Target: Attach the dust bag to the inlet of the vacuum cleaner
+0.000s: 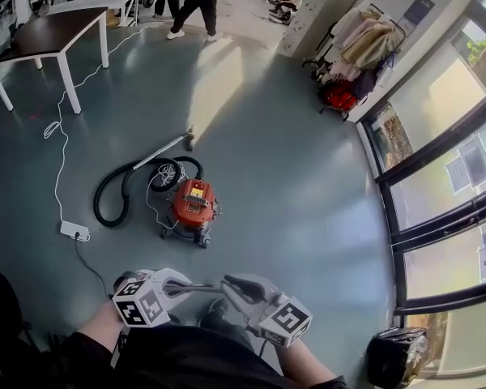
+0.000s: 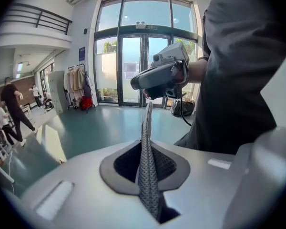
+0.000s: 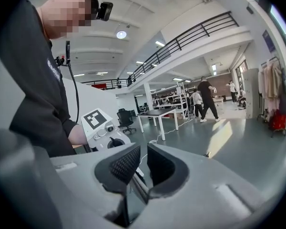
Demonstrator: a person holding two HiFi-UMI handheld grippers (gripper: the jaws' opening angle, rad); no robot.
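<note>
Left gripper (image 1: 202,287) closed, right gripper (image 1: 231,285) parted, vacuum cleaner (image 1: 193,205) beyond

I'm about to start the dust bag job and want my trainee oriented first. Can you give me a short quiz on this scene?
1. True or false: the vacuum cleaner sits on a cart.
2. In the head view, on which side of the vacuum cleaner does the black hose loop? A left, B right, C out of view.
3. Short answer: is a dust bag visible in any view?
Key: 1 false, it stands on the floor. 2 A. 3 No, none shows.
</note>
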